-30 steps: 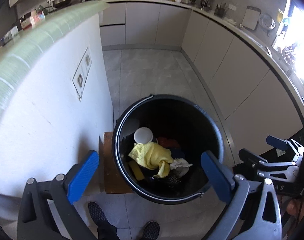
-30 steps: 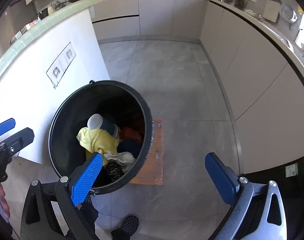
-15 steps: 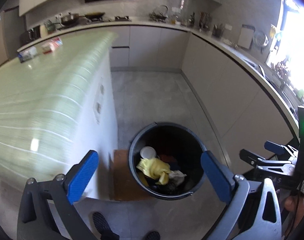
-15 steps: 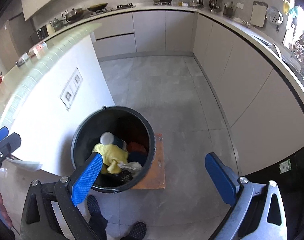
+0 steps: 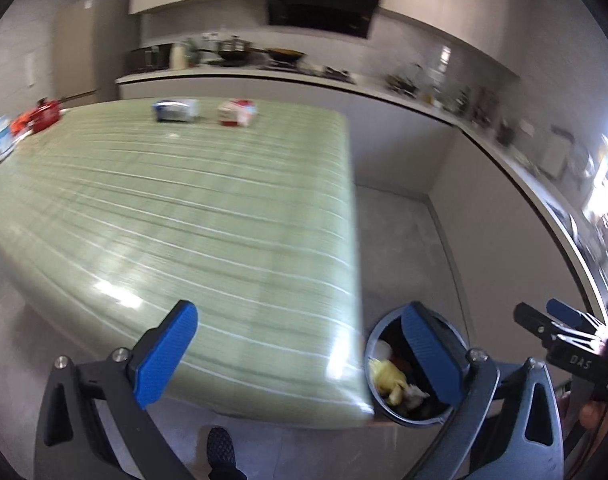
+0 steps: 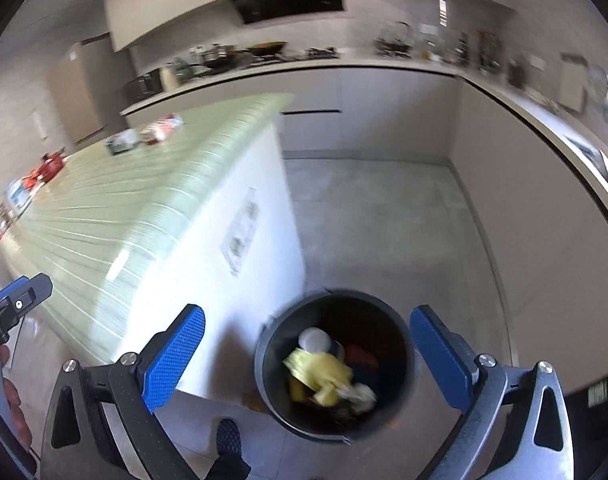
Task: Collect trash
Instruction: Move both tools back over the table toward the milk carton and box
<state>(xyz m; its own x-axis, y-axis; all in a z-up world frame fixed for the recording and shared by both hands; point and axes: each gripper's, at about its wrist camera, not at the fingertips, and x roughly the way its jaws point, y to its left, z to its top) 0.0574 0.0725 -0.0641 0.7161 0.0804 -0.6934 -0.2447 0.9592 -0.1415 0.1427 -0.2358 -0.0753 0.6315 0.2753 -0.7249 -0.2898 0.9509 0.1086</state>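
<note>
Kitchen cabinets and a long counter curve round the back wall, and a pale green striped island top (image 5: 208, 216) fills most of the left wrist view. On its far end lie a blue-and-white packet (image 5: 176, 110) and a red-and-white packet (image 5: 237, 112), with a red item (image 5: 38, 117) at the far left edge; all are blurred.

Both tools are empty. The left gripper (image 5: 296, 354) stands wide, its blue pads over the near end of the island, well apart from the packets. The right gripper (image 6: 308, 360) is equally wide and hangs above the black trash bucket (image 6: 272, 380), which sits on the floor just beside the island's white side panel. Inside the bucket lie a yellow cloth (image 6: 320, 372), a white round lid or cup (image 6: 314, 339) and crumpled pale scraps (image 6: 360, 394).

Against half a second ago, both cameras have tilted up and swung left. The bucket, then central between the left fingers, now sits low at the right of that view behind the right pad, and the island top and range hood (image 5: 320, 6) have come into fuller view. A dark shoe (image 6: 229, 438) shows at the bottom edge.
</note>
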